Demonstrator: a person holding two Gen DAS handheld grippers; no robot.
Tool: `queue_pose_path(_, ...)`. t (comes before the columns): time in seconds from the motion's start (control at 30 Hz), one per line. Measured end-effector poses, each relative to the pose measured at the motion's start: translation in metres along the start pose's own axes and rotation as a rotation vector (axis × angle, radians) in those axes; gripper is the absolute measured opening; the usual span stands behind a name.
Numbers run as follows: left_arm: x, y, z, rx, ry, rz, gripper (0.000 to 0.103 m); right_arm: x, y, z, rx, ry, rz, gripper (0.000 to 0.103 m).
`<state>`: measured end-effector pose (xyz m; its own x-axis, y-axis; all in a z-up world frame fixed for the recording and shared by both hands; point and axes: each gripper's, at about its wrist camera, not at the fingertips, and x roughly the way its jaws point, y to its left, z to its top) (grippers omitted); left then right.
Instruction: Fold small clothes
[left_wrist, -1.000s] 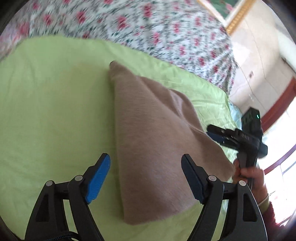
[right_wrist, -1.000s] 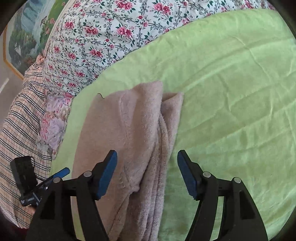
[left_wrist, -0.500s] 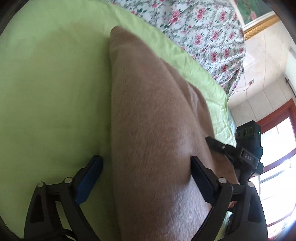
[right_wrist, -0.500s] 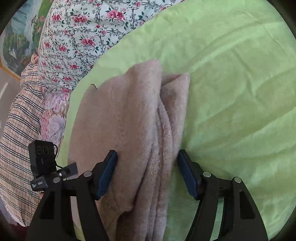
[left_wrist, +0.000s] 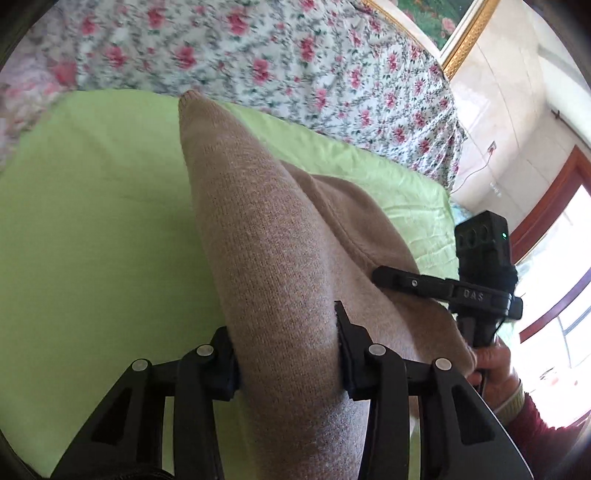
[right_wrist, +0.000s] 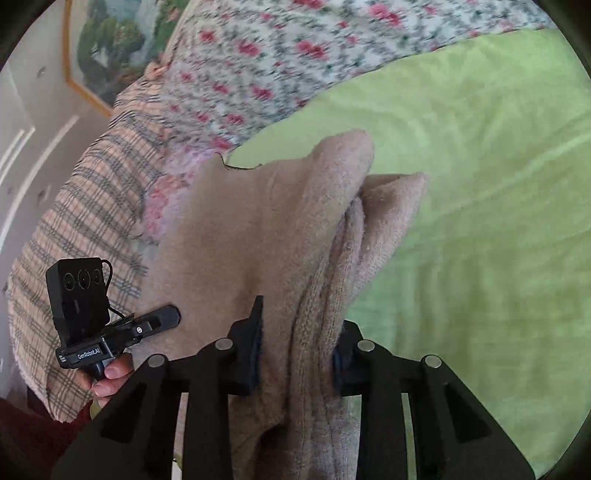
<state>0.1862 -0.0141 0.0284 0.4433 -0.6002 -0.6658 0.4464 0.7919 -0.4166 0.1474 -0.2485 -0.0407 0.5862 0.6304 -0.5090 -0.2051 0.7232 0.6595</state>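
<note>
A tan knitted garment lies folded lengthwise on the green sheet. My left gripper is closing on one near end of it, with the fabric bunched between the pads and lifted into a ridge. In the right wrist view my right gripper is closing on the stacked edges of the same garment, and its pads press the layers. Each gripper shows in the other's view: the right gripper at the garment's right edge, the left gripper at its left edge, each held by a hand.
The green sheet spreads wide to the right of the garment. A floral quilt lies behind it and a plaid cloth to the left. A framed picture hangs on the wall; a wooden-framed window is at right.
Both grippers moved in over the garment's near end and narrowed from wide open onto the fabric. The cloth now rises between the left pads as a ridge.
</note>
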Motion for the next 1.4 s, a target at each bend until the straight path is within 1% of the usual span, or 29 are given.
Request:
queue_pose_path(0.07, -0.008, 0.015, -0.013, 0.0, 0.019, 0.023, 0.042, 0.02, 0.004, -0.01, 0.004, 0.038, 0.001, 0.031)
queue_pose_path(0.13, -0.003, 0.037, -0.028, -0.045, 0.066, 0.036, 0.043, 0.04, 0.004, -0.019, 0.007, 0.077, -0.038, 0.031)
queue_pose_path(0.17, 0.002, 0.046, -0.034, -0.074, 0.088, 0.033, 0.047, 0.046, 0.003, -0.022, 0.003, 0.085, -0.073, 0.032)
queue_pose_path(0.2, 0.006, 0.057, -0.041, -0.107, 0.099, 0.022, 0.05, 0.047, 0.0, -0.024, 0.015, 0.088, -0.07, 0.039)
queue_pose_path(0.23, 0.006, 0.067, -0.044, -0.142, 0.094, 0.004, 0.057, 0.046, -0.003, -0.022, 0.031, 0.093, -0.068, 0.042)
queue_pose_path(0.27, 0.004, 0.073, -0.045, -0.166, 0.086, -0.01, 0.064, 0.042, -0.004, -0.02, 0.037, 0.098, -0.09, 0.052)
queue_pose_path(0.3, 0.0, 0.077, -0.043, -0.184, 0.07, -0.012, 0.065, 0.038, -0.003, -0.016, 0.032, 0.095, -0.129, 0.063)
queue_pose_path(0.33, -0.007, 0.081, -0.041, -0.19, 0.034, -0.004, 0.065, 0.029, -0.001, -0.009, 0.013, 0.069, -0.183, 0.066)
queue_pose_path(0.37, -0.013, 0.084, -0.037, -0.188, 0.0, 0.011, 0.066, 0.022, 0.002, -0.003, 0.002, 0.044, -0.205, 0.067)
queue_pose_path(0.43, -0.015, 0.091, -0.027, -0.183, -0.025, 0.024, 0.067, 0.011, 0.004, 0.016, -0.003, -0.013, -0.227, 0.067)
queue_pose_path(0.53, -0.01, 0.101, -0.01, -0.2, -0.035, 0.047, 0.067, 0.025, 0.006, 0.045, -0.007, -0.018, -0.206, 0.067)
queue_pose_path(0.57, -0.005, 0.103, -0.005, -0.2, -0.033, 0.064, 0.067, 0.04, 0.005, 0.057, 0.002, -0.002, -0.191, 0.066)
queue_pose_path(0.6, -0.001, 0.106, -0.002, -0.201, -0.028, 0.08, 0.067, 0.049, 0.004, 0.062, 0.007, 0.008, -0.191, 0.06)
queue_pose_path(0.63, 0.004, 0.106, 0.002, -0.204, -0.021, 0.097, 0.068, 0.06, 0.002, 0.067, 0.014, 0.024, -0.192, 0.048)
queue_pose_path(0.67, 0.011, 0.105, 0.006, -0.205, -0.015, 0.111, 0.068, 0.066, 0.002, 0.071, 0.021, 0.037, -0.189, 0.013)
queue_pose_path(0.7, 0.014, 0.104, 0.008, -0.205, -0.009, 0.128, 0.068, 0.063, 0.006, 0.073, 0.02, 0.013, -0.179, 0.009)
queue_pose_path(0.77, 0.019, 0.099, 0.012, -0.192, -0.01, 0.156, 0.067, 0.032, 0.015, 0.072, -0.02, -0.104, -0.141, 0.008)
queue_pose_path(0.8, 0.018, 0.098, 0.012, -0.177, -0.016, 0.175, 0.066, 0.019, 0.017, 0.07, -0.027, -0.141, -0.15, 0.008)
queue_pose_path(0.83, 0.019, 0.096, 0.012, -0.156, -0.023, 0.194, 0.066, 0.013, 0.015, 0.068, -0.021, -0.156, -0.167, 0.008)
queue_pose_path(0.87, 0.021, 0.093, 0.013, -0.138, -0.028, 0.205, 0.064, 0.014, 0.009, 0.067, -0.011, -0.145, -0.183, 0.008)
queue_pose_path(0.93, 0.028, 0.09, 0.011, -0.112, -0.008, 0.239, 0.057, 0.03, -0.009, 0.062, 0.017, -0.083, -0.228, 0.008)
queue_pose_path(1.0, 0.034, 0.081, 0.009, -0.069, -0.001, 0.296, 0.057, 0.045, -0.022, 0.058, 0.037, -0.031, -0.249, 0.008)
queue_pose_path(1.03, 0.035, 0.075, 0.008, -0.042, -0.001, 0.33, 0.057, 0.052, -0.027, 0.055, 0.046, -0.004, -0.254, 0.009)
queue_pose_path(1.13, 0.021, 0.063, 0.004, -0.006, -0.007, 0.363, 0.057, 0.036, -0.026, 0.05, 0.084, -0.013, -0.258, 0.016)
queue_pose_path(1.17, 0.013, 0.059, 0.0, 0.004, -0.013, 0.37, 0.058, 0.025, -0.022, 0.047, 0.087, -0.028, -0.249, 0.022)
queue_pose_path(1.2, 0.003, 0.055, -0.005, 0.014, -0.022, 0.376, 0.058, 0.012, -0.018, 0.042, 0.085, -0.048, -0.237, 0.031)
queue_pose_path(1.3, -0.03, 0.042, -0.033, 0.017, -0.057, 0.376, 0.061, -0.022, 0.0, 0.015, 0.064, -0.104, -0.201, 0.051)
queue_pose_path(1.37, -0.056, 0.033, -0.064, -0.01, -0.111, 0.413, 0.061, -0.043, 0.01, -0.011, 0.038, -0.122, -0.167, 0.052)
queue_pose_path(1.4, -0.067, 0.028, -0.085, -0.017, -0.116, 0.395, 0.061, -0.052, 0.014, -0.027, 0.029, -0.127, -0.151, 0.052)
